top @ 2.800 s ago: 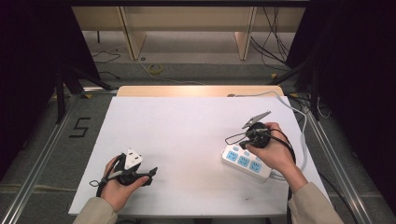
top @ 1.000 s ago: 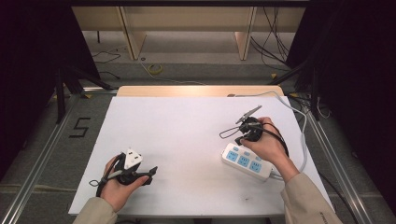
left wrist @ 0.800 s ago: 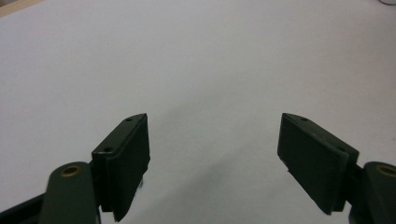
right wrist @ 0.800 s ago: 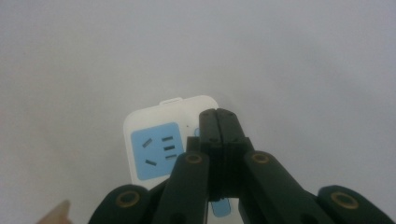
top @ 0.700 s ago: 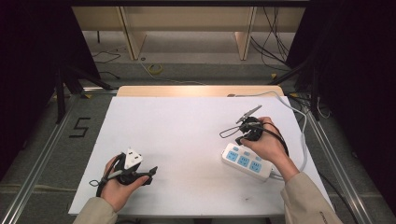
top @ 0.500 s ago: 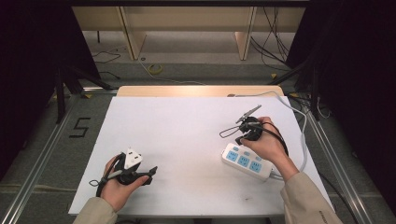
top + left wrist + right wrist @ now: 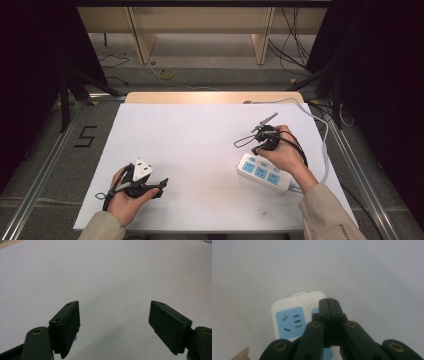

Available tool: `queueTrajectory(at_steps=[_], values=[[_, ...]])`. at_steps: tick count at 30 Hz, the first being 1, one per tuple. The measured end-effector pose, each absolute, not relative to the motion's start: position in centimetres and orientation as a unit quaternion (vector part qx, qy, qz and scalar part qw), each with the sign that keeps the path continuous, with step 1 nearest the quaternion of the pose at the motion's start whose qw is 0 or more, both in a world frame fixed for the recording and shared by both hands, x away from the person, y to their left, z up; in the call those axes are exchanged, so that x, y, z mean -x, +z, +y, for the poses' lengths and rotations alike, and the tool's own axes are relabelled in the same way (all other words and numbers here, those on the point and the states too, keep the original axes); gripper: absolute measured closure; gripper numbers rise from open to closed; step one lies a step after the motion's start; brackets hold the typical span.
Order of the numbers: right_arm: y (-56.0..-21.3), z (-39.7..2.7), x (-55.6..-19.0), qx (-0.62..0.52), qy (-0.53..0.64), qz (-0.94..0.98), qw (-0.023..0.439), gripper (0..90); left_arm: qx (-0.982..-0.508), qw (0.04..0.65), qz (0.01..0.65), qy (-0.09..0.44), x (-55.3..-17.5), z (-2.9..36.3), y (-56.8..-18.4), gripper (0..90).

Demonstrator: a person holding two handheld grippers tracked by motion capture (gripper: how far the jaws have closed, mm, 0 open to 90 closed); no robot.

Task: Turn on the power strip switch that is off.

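With jaws pressed together on nothing, the right gripper point(image 7: 329, 302) is being held over the power strip point(image 7: 294, 315), whose switch at twelve o'clock should be pressed squarely.

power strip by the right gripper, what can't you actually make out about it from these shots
- Right gripper view: the shut right gripper covers the middle of the power strip, so whether its tips press the strip cannot be told; the bottom edge cuts the rest off.
- High view: the right hand hides the strip's far end; its sockets are too small to read.
- High view: the white cable runs behind the forearm, its join hidden.
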State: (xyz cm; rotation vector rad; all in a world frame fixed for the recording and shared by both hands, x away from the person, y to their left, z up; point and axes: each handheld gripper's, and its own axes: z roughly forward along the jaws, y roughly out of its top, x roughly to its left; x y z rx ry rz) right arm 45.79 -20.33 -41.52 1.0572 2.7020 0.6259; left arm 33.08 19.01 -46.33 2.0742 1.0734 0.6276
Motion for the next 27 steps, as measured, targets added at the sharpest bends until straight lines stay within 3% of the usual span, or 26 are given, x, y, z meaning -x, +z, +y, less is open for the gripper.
queueTrajectory(at_steps=[27], values=[[-42.53, -19.78, -46.07, -0.352, 0.200, 0.911, 0.085, 90.0, -0.803, 0.354, 0.415, 0.242, -33.12, 18.95, -46.30, 25.0]])
